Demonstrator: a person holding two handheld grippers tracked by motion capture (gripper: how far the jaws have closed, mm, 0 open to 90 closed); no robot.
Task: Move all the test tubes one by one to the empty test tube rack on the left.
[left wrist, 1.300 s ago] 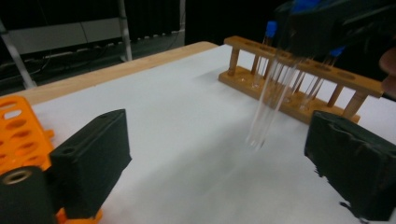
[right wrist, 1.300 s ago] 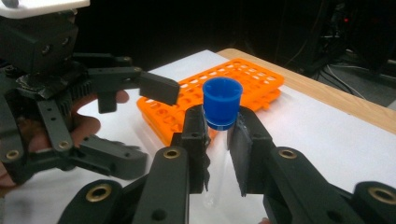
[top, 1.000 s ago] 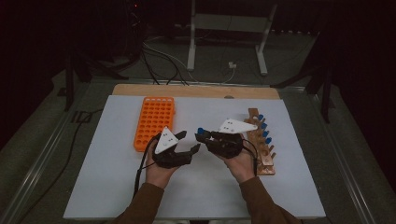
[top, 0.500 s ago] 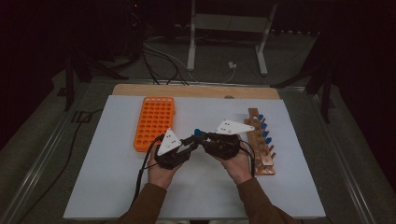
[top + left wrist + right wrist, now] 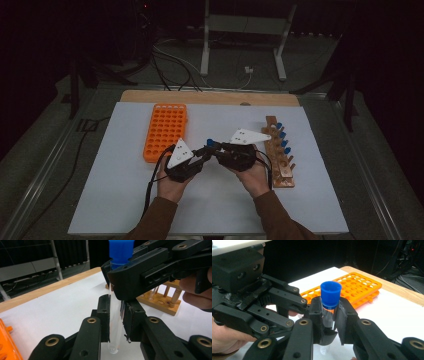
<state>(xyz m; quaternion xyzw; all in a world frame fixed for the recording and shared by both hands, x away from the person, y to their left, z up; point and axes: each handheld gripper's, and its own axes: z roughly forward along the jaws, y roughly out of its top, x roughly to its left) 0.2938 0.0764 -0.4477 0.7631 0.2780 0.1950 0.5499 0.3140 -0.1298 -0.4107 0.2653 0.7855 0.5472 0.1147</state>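
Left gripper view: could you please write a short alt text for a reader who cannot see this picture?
A clear test tube with a blue cap stands upright between two pairs of black jaws: the left gripper clamps its lower part, the right gripper its top. Behind lie a white table and a wooden rack.

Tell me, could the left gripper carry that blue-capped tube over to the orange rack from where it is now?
Probably yes. The left gripper grips the tube low on its glass, and bare mat lies between it and the orange rack. But the right gripper clamps the tube under its cap and must let go.
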